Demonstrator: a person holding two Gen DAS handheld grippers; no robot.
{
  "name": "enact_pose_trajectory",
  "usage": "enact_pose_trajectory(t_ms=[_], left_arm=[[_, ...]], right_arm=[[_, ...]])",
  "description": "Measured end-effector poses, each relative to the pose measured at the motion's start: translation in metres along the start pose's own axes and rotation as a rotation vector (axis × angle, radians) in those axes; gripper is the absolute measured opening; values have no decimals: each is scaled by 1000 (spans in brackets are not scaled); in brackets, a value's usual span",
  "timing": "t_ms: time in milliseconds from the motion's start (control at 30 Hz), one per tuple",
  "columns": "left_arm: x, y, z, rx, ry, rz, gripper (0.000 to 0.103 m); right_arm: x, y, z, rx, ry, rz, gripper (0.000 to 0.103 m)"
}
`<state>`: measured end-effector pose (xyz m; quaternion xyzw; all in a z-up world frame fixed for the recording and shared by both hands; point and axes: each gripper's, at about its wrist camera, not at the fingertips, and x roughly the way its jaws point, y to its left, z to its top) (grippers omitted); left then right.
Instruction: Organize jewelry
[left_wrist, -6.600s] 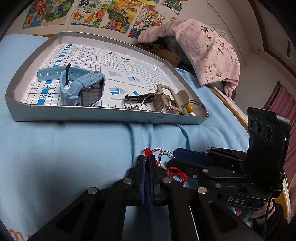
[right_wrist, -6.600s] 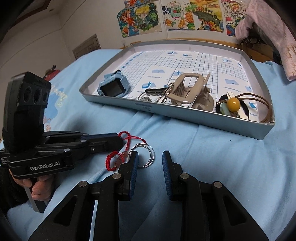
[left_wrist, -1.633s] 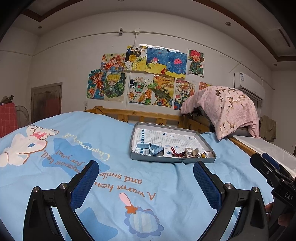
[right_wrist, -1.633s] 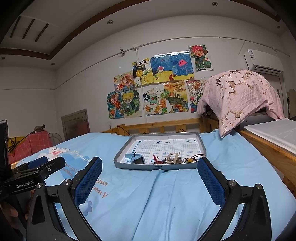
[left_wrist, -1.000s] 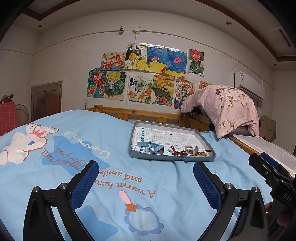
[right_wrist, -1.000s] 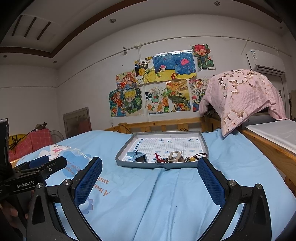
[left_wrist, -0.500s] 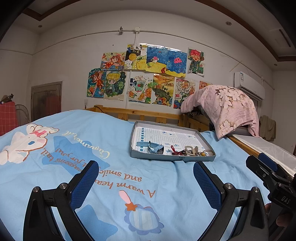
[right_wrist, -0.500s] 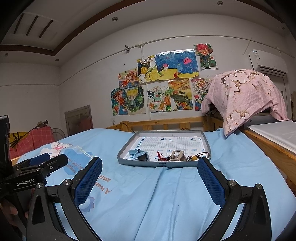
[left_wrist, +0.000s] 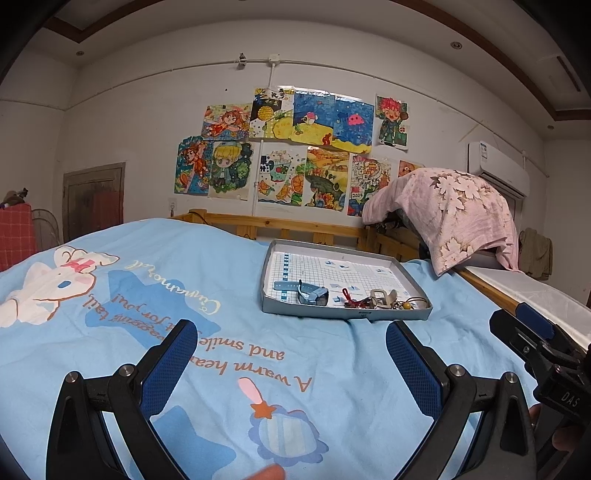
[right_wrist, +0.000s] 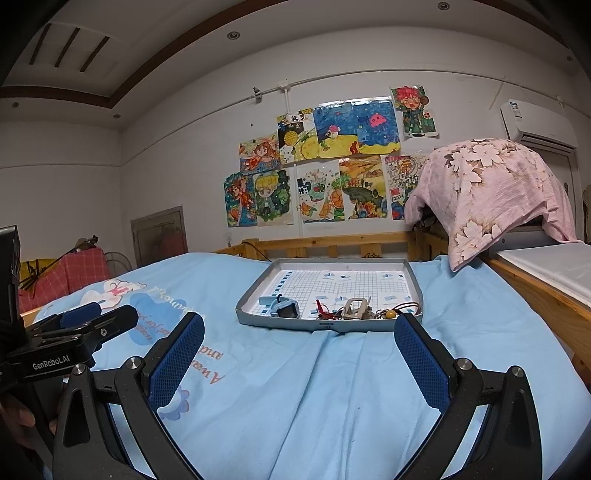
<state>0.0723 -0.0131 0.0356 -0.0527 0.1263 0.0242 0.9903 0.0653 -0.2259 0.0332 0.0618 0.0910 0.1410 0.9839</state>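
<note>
Both grippers hover low over the near end of the bed, pointing along it toward the headboard wall. The left gripper (left_wrist: 291, 354) has its blue-padded jaws spread wide with nothing between them, and the right gripper (right_wrist: 299, 350) is spread just as wide and equally empty. In the left view the right gripper sits at the far right, its tip aimed forward; in the right view the left gripper lies at the far left, level, with a hand under it.

The grey tray (right_wrist: 321, 324) rests on the blue bedsheet (right_wrist: 303, 387) toward the far end of the bed, well apart from both grippers, its long side running across the bed. A broad stretch of bare sheet lies between the jaws and the tray's near wall. To the right the wooden bed rail (right_wrist: 532, 291) borders the sheet, with a pink floral cloth (right_wrist: 487, 192) draped beyond it.

All the jewelry is bunched along the tray's near edge. The blue watch (right_wrist: 284, 308) is at the near left corner, its strap reaching left and back. Beside it lies the red cord (right_wrist: 322, 310), then the beige hair clip (right_wrist: 356, 307) near the middle, then the hair tie with a yellow bead (right_wrist: 389, 314) toward the near right corner. The tray's far half shows only gridded paper.
</note>
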Motion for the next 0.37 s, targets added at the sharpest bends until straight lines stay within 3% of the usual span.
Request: enact_pose_trajectory(t_ms=[367], left_arm=[[-3, -2, -8, 9, 6, 13, 103]], right_arm=[[1, 0, 0, -2, 2, 2, 101]])
